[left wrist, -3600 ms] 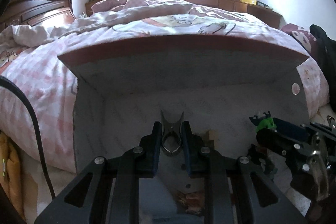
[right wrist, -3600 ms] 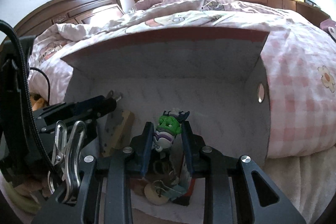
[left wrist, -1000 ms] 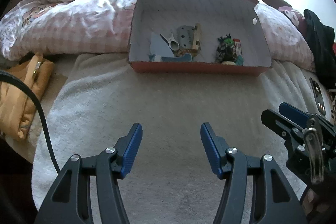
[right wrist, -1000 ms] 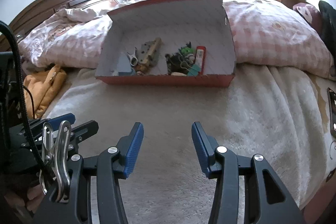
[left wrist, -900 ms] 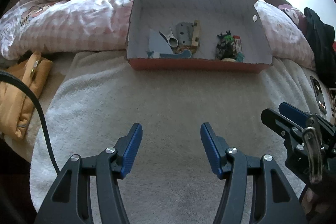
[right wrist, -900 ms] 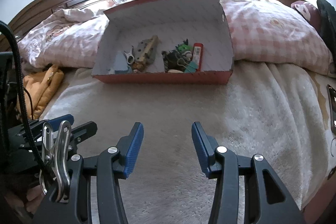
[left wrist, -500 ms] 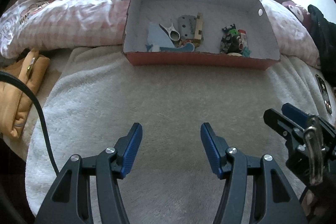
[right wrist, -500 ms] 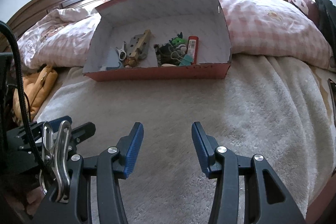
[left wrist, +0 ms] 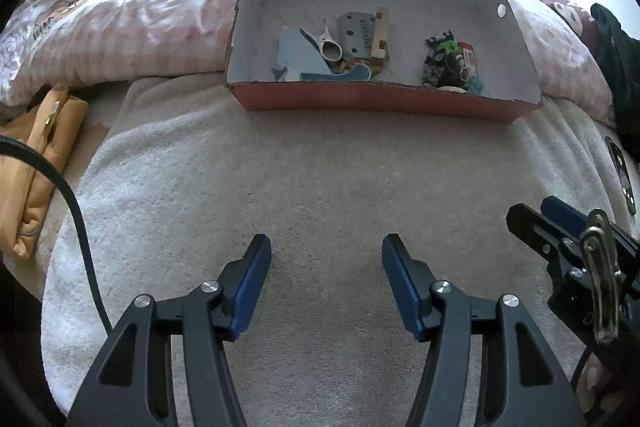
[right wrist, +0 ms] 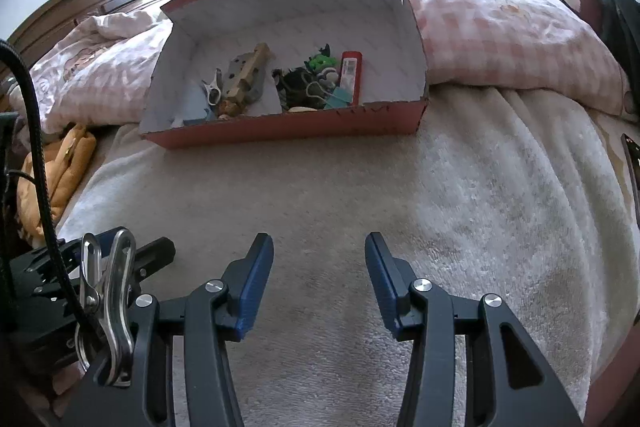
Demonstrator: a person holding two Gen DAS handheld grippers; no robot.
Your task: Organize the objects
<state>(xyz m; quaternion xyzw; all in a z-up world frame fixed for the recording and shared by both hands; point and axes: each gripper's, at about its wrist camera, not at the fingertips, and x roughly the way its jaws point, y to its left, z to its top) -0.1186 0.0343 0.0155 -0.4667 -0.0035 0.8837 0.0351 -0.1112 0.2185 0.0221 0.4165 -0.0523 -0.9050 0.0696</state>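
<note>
A red cardboard box (left wrist: pixel 380 101) (right wrist: pixel 288 131) with white inner walls lies on the bed ahead of both grippers. Inside it, on the left, lie a metal clip (left wrist: pixel 326 45) (right wrist: pixel 214 91), a grey plate with a wooden block (left wrist: pixel 362 35) (right wrist: pixel 246 77) and blue pieces (left wrist: pixel 298 61). On its right side sit a green figure (left wrist: pixel 450 47) (right wrist: pixel 320 61), a red tube (left wrist: pixel 468 61) (right wrist: pixel 350 75) and a teal binder clip (right wrist: pixel 338 98). My left gripper (left wrist: pixel 326 251) and right gripper (right wrist: pixel 319 247) both stand open and empty over the towel, well short of the box.
A pale fluffy towel (left wrist: pixel 320 179) (right wrist: pixel 400 195) covers the bed under both grippers. An orange pouch (left wrist: pixel 36 163) (right wrist: pixel 60 163) lies at the left edge. A pink checked quilt (left wrist: pixel 132 27) (right wrist: pixel 500 39) is bunched behind the box. A dark phone (left wrist: pixel 620 171) lies at the right.
Several seconds ago each gripper held an item inside the box; both are empty now and pulled back. Over the last second both views tipped slightly down, so the box sits higher in frame.
</note>
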